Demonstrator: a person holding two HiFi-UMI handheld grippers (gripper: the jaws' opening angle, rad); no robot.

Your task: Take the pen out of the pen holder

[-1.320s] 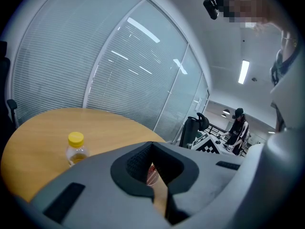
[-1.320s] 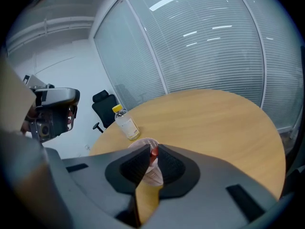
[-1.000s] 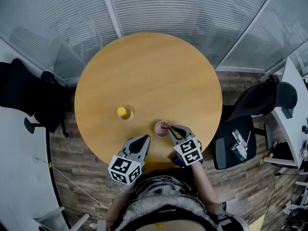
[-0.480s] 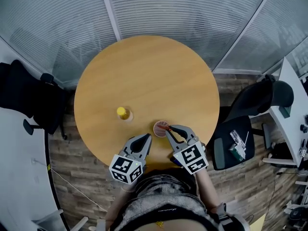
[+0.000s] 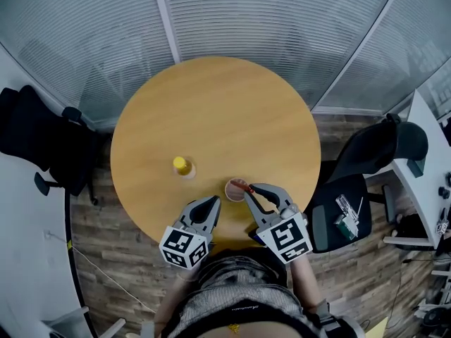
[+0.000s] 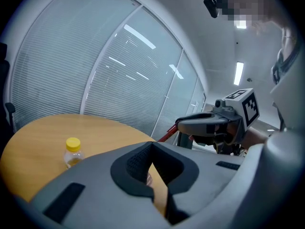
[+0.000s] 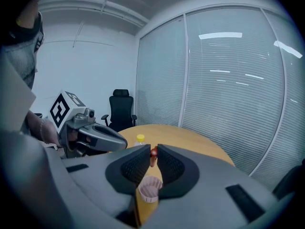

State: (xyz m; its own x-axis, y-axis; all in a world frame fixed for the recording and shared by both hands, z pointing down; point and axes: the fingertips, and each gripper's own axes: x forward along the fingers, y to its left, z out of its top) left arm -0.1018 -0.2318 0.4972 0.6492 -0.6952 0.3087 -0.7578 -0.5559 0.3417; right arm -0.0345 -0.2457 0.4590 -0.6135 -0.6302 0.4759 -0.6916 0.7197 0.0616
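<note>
A red pen (image 5: pixel 243 186) leans out of the small pink pen holder (image 5: pixel 233 191) near the front edge of the round wooden table (image 5: pixel 211 111). My right gripper (image 5: pixel 248 189) is shut on the pen's upper end. In the right gripper view the pen (image 7: pixel 153 157) sits between the pads, with the pen holder (image 7: pixel 148 191) just below. My left gripper (image 5: pixel 211 204) hovers open and holds nothing, left of the holder. From the left gripper view the pen (image 6: pixel 166 133) slants down from the right gripper (image 6: pixel 180 124).
A yellow-capped bottle (image 5: pixel 182 165) stands on the table left of the holder. Black office chairs stand at the left (image 5: pixel 49 146) and right (image 5: pixel 380 146). Glass walls with blinds (image 5: pixel 232 13) enclose the far side.
The right gripper has drawn back and up toward me, still gripping the pen. The left gripper has not moved.
</note>
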